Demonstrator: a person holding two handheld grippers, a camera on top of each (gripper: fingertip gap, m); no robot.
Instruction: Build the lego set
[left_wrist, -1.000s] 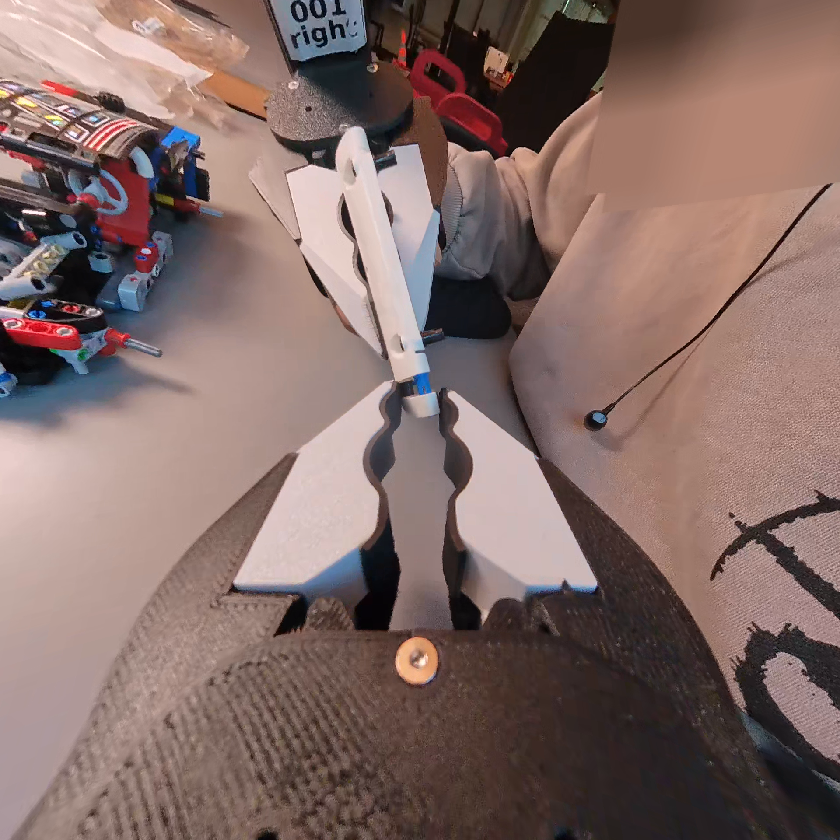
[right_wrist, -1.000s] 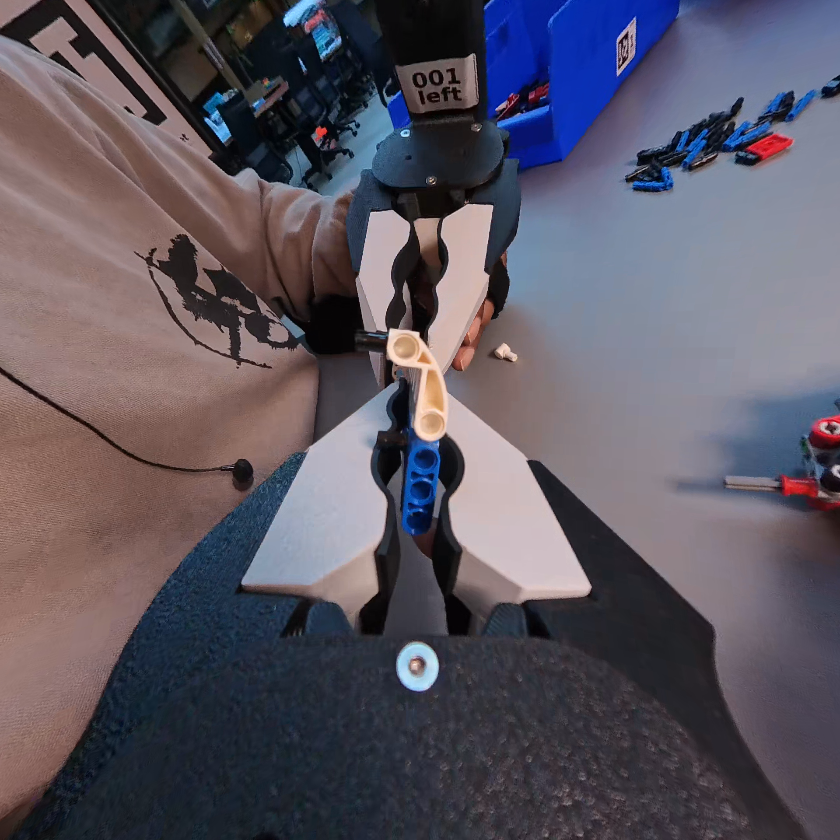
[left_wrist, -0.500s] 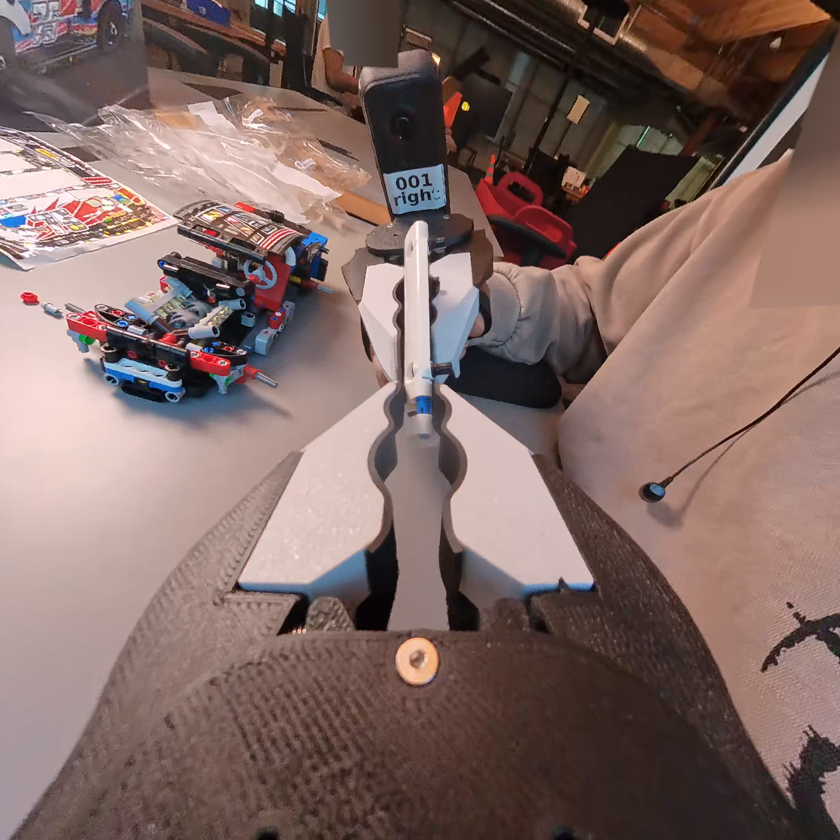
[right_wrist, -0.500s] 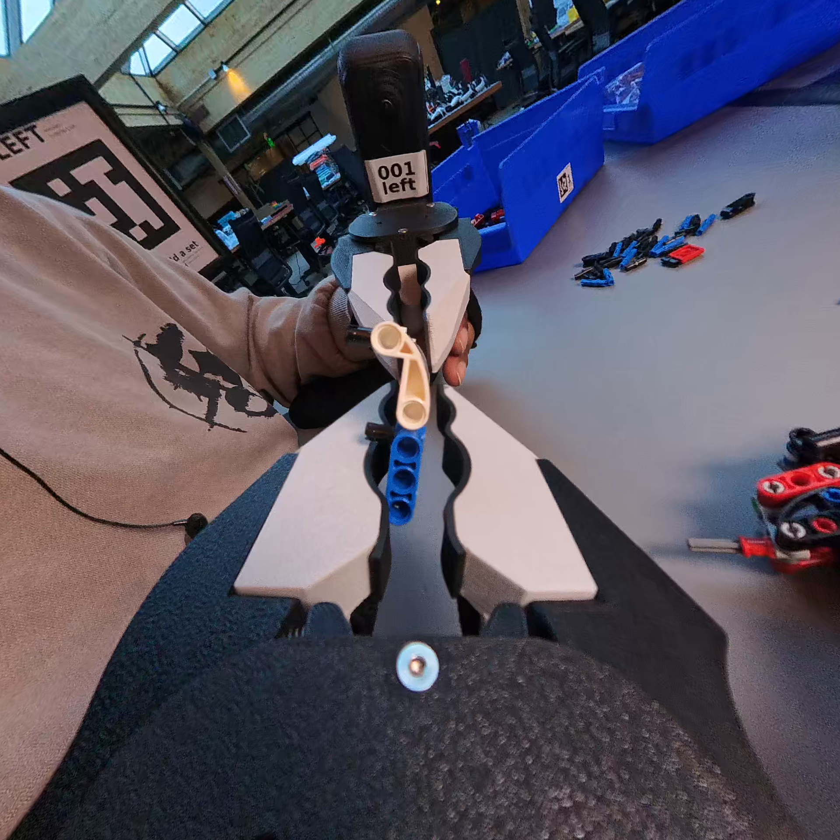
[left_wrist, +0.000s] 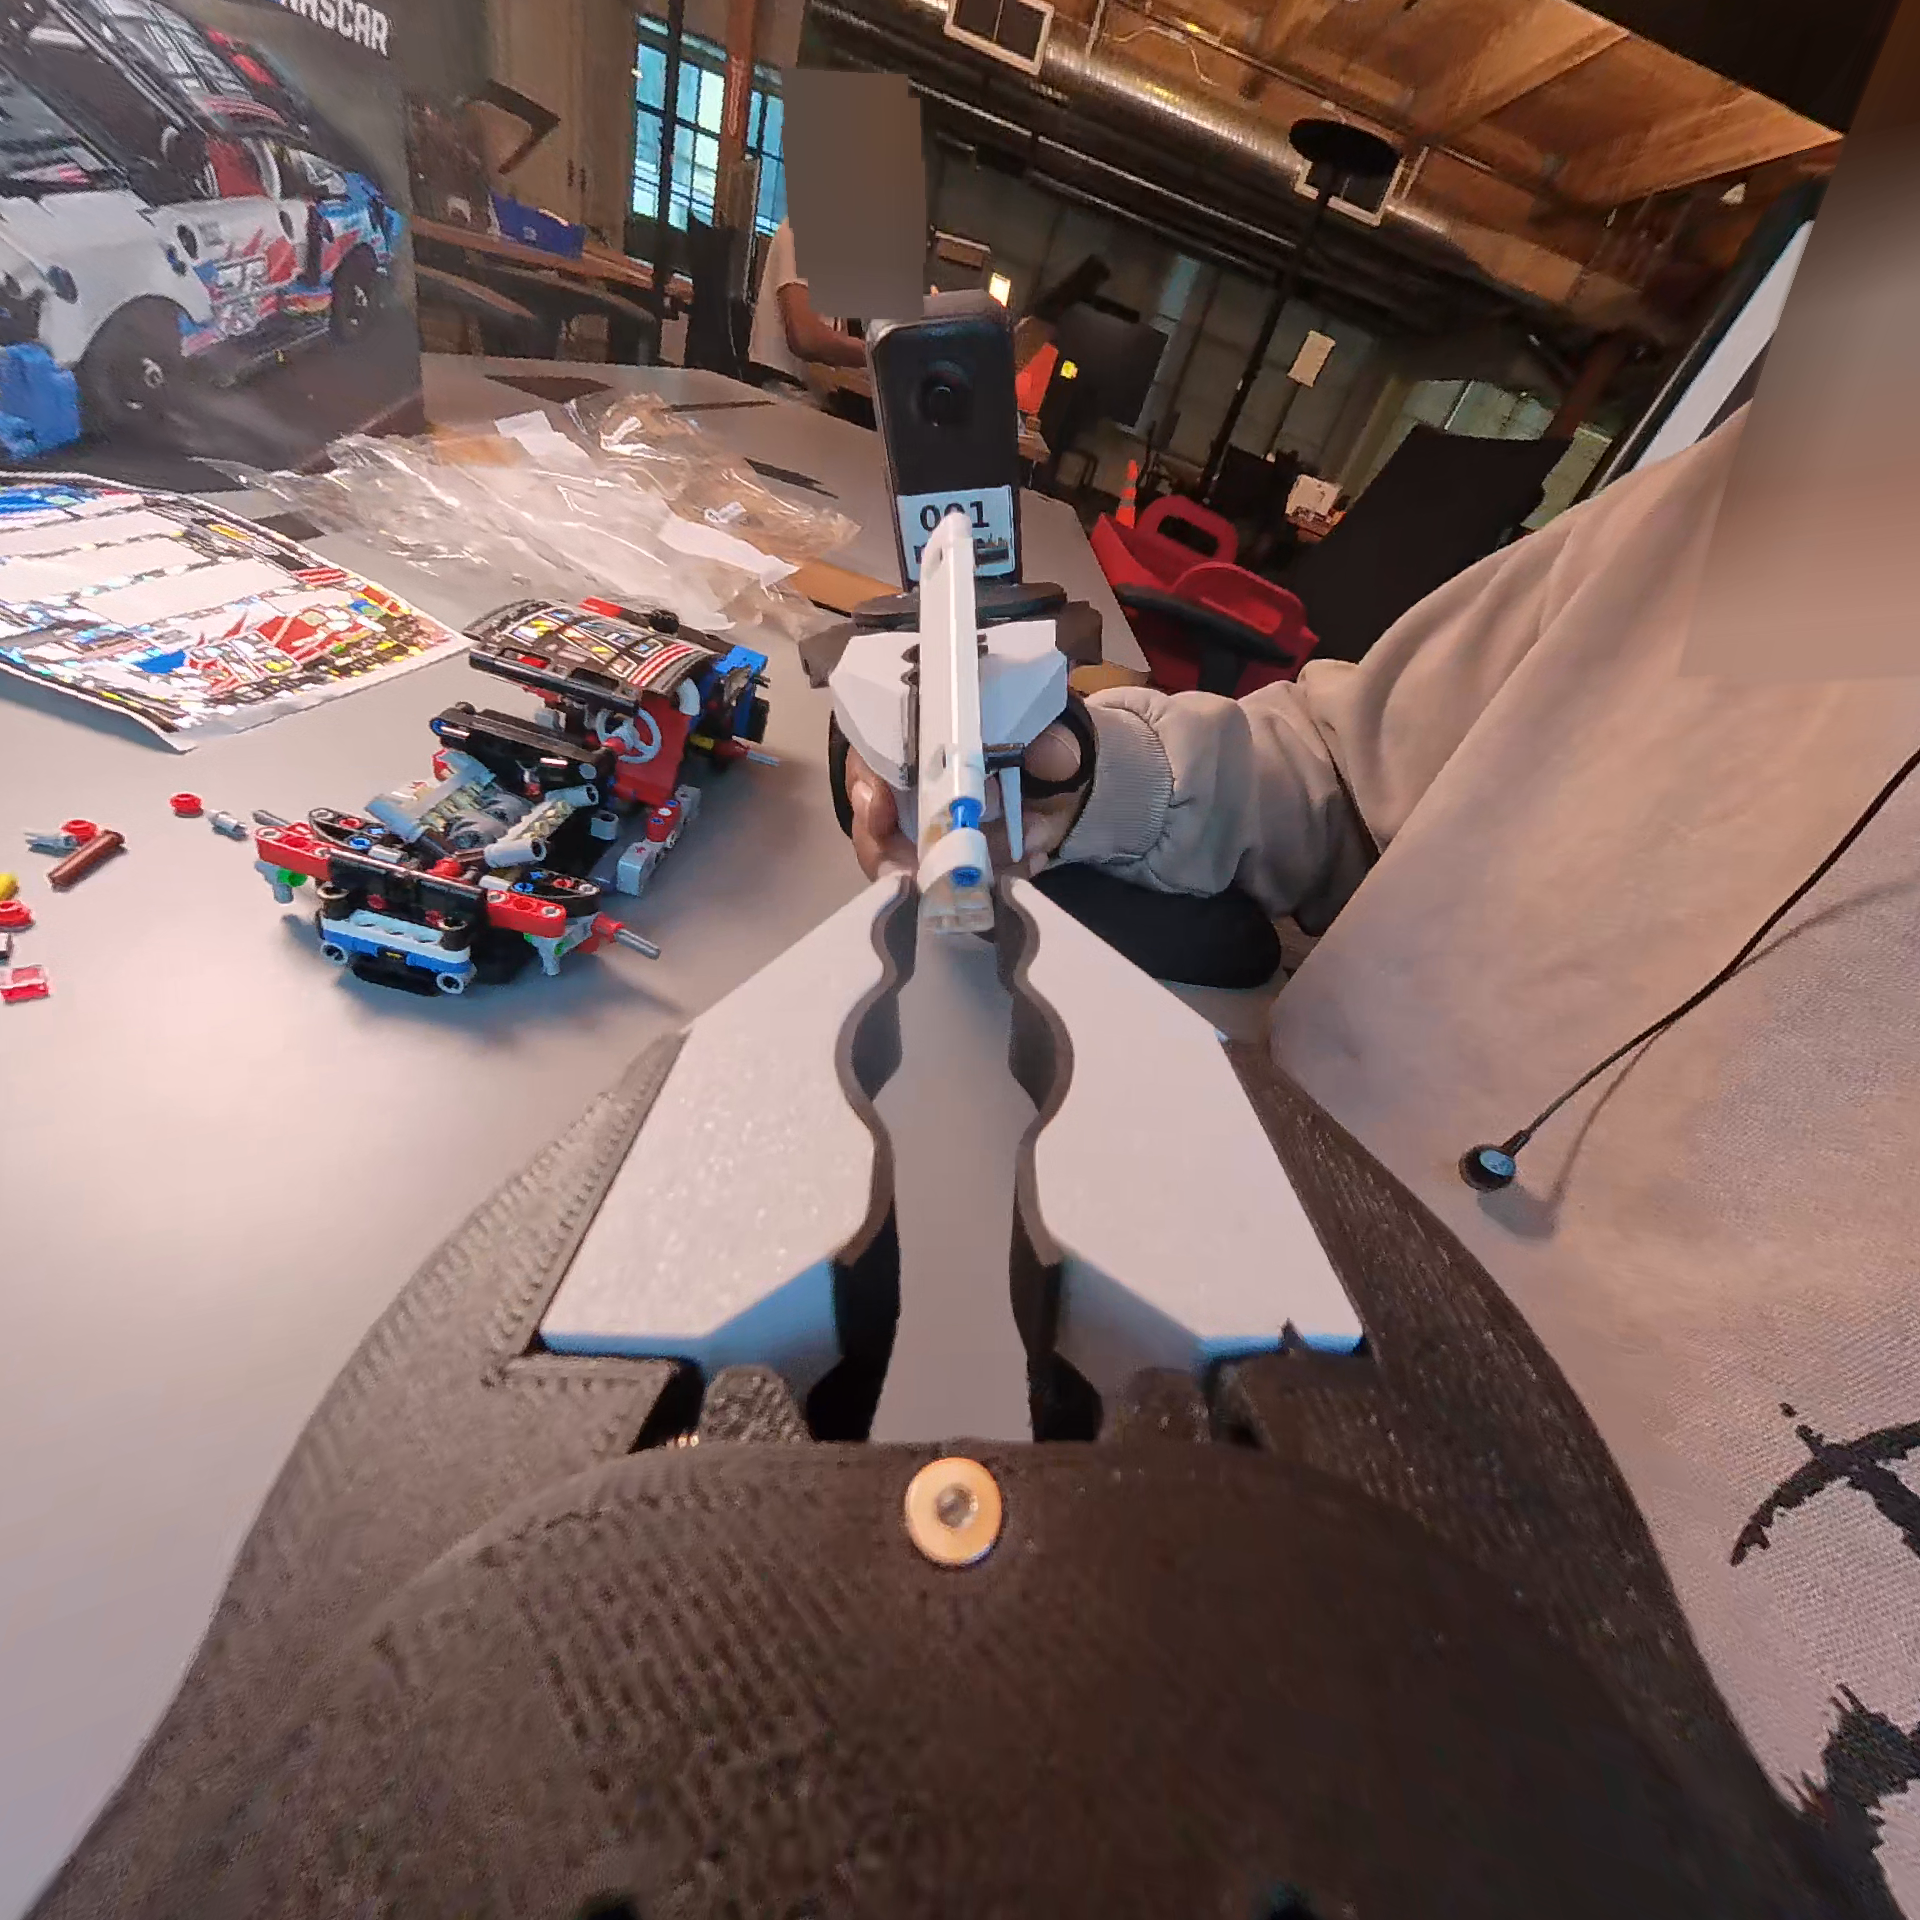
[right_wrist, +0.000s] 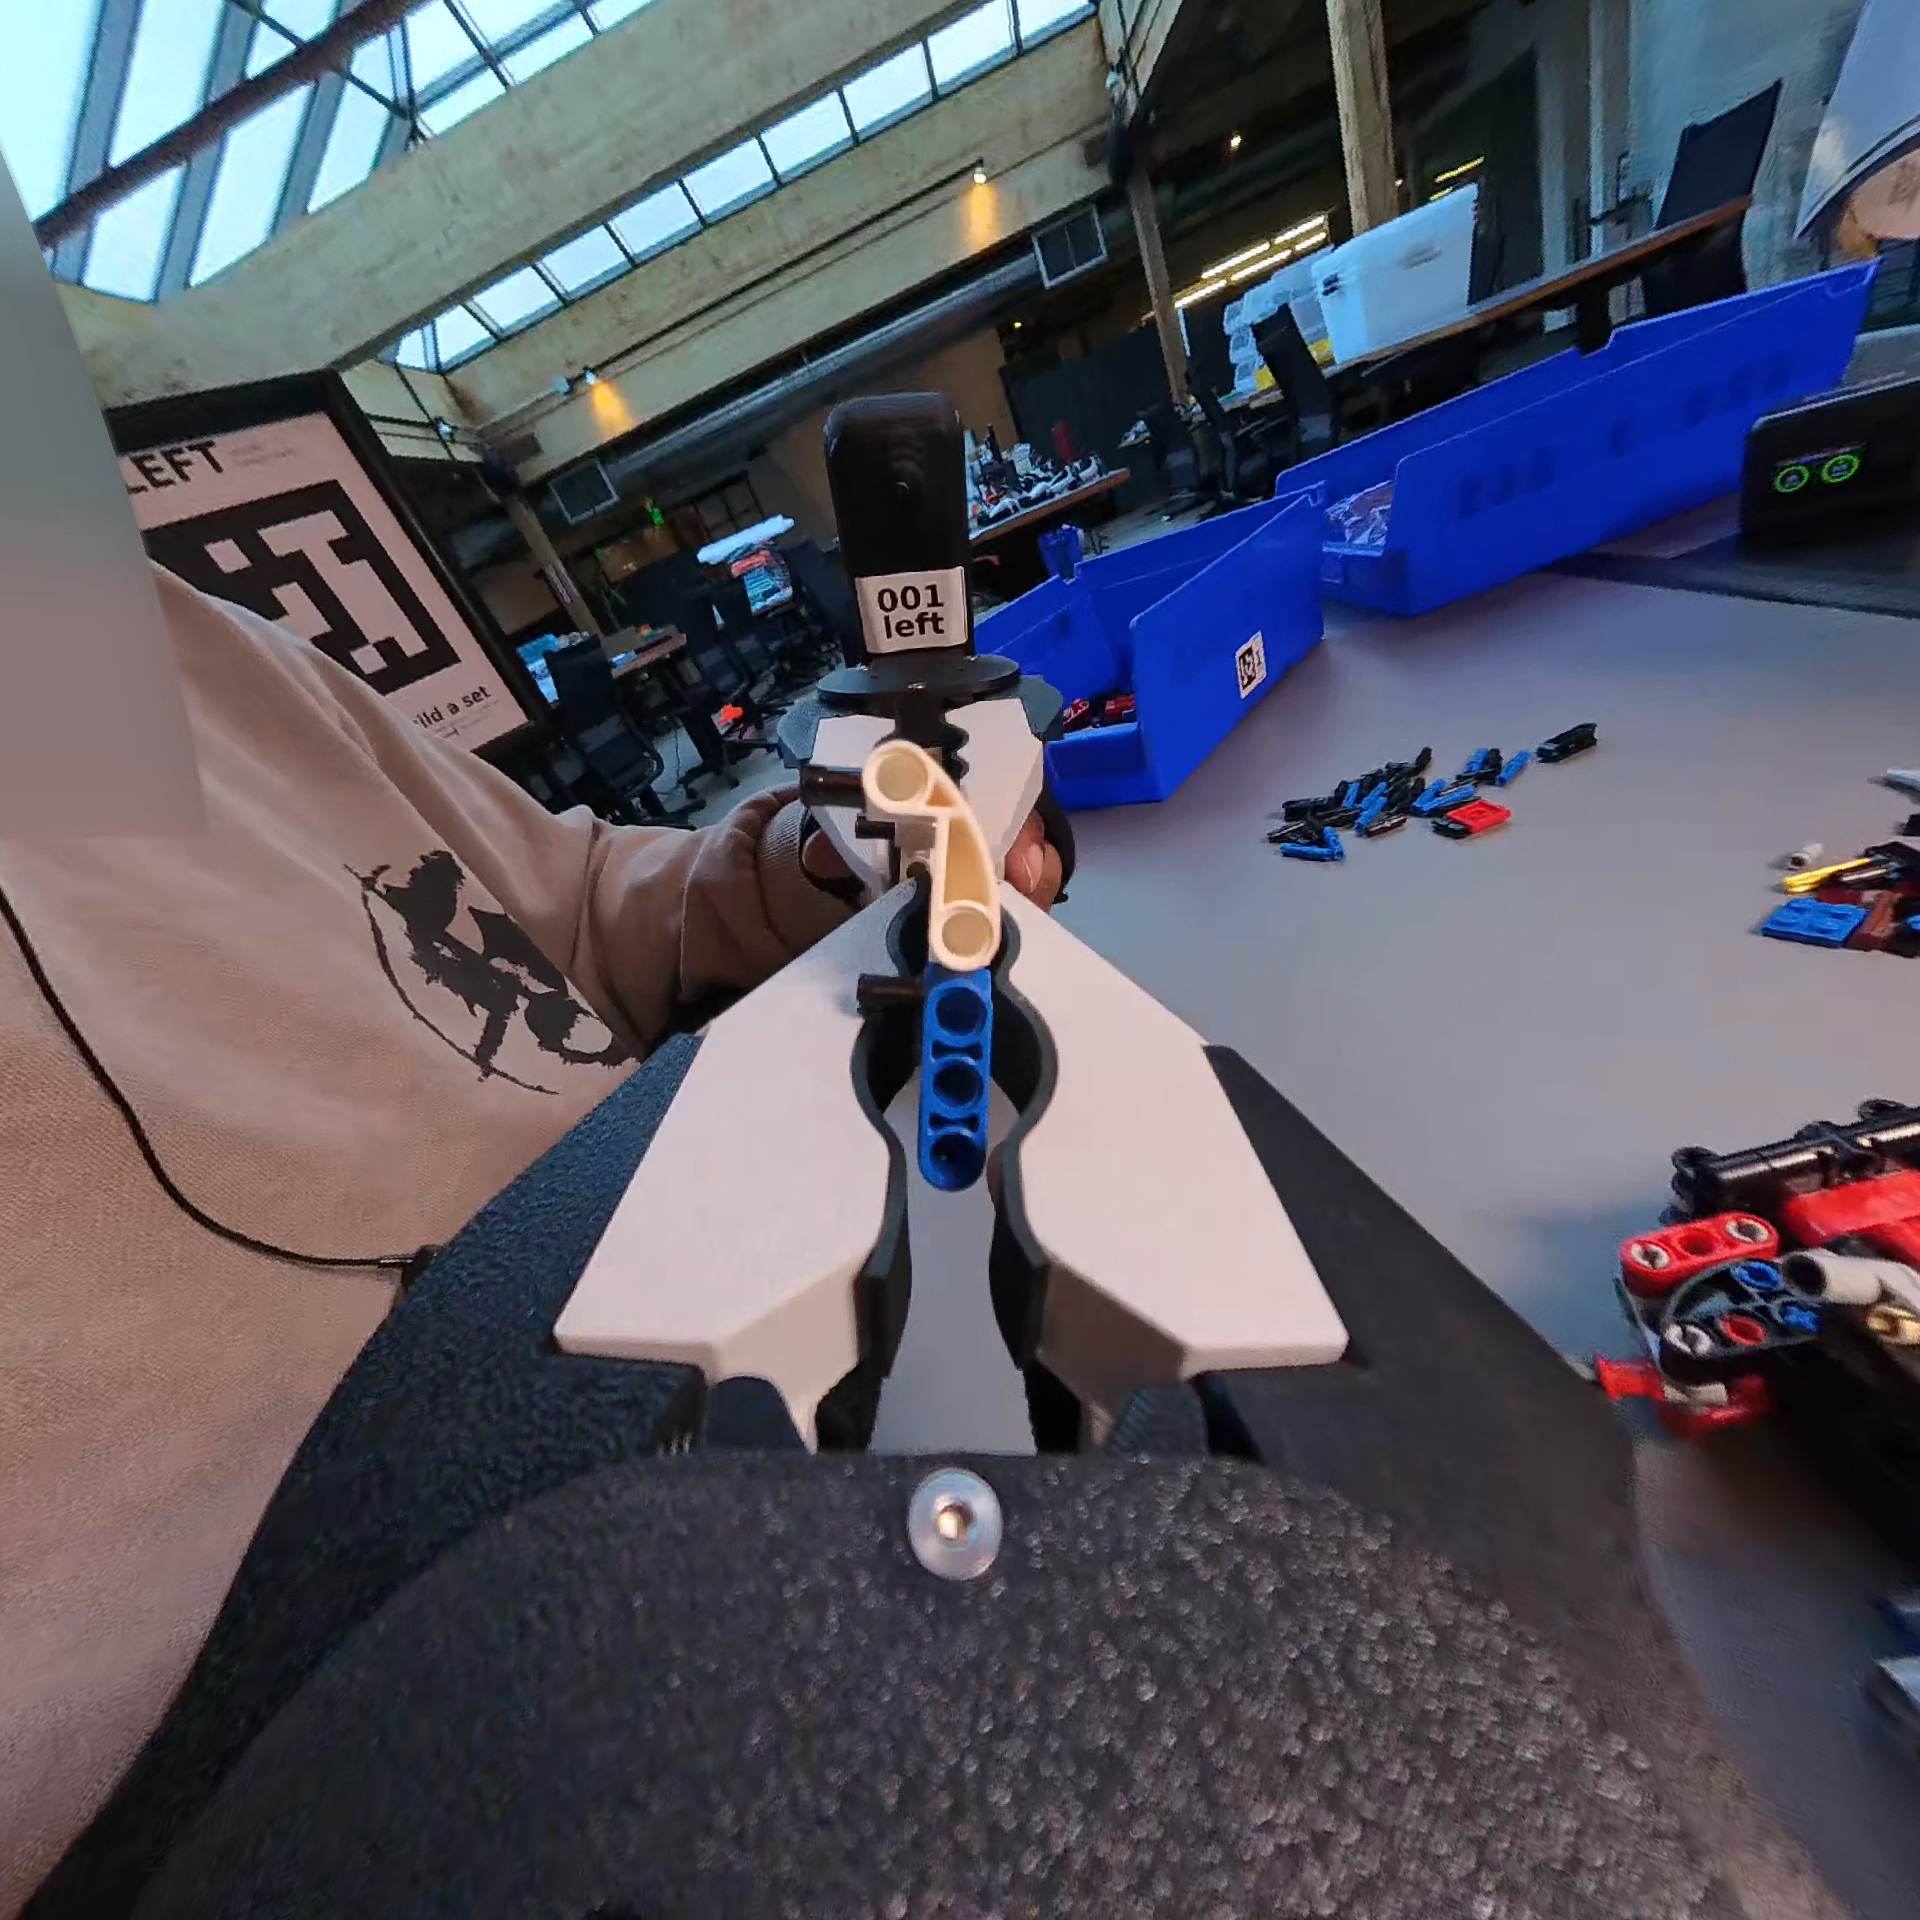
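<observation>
A small sub-assembly, a white curved panel (right_wrist: 940, 847) pinned to a blue beam (right_wrist: 954, 1081), is being held in the air between the two grippers, above the near edge of the grey table (left_wrist: 260, 1143) and close to the person's beige sweatshirt (left_wrist: 1558, 831). The right gripper (right_wrist: 951, 935) is being kept clamped on the blue beam, its jaws pressed against the beam's sides. The left gripper (left_wrist: 951, 909) is being kept closed lightly on the white panel's near end, where a blue pin (left_wrist: 971, 844) is showing; whether it is gripping firmly cannot be told. Judged step: the pin or panel joint is being seated, so the two grippers are best being kept on one line, pressure being applied along the pin's axis without twisting. The part-built race car chassis (left_wrist: 520, 810) is lying well apart to the left, with loose small parts (left_wrist: 62, 852) beyond it and a sticker sheet (left_wrist: 187, 613) and clear bags (left_wrist: 582, 499) behind. A pile of black and blue pins (right_wrist: 1392, 800) and blue bins (right_wrist: 1174, 644) are lying farther off. Open table is being left between grippers and chassis.
</observation>
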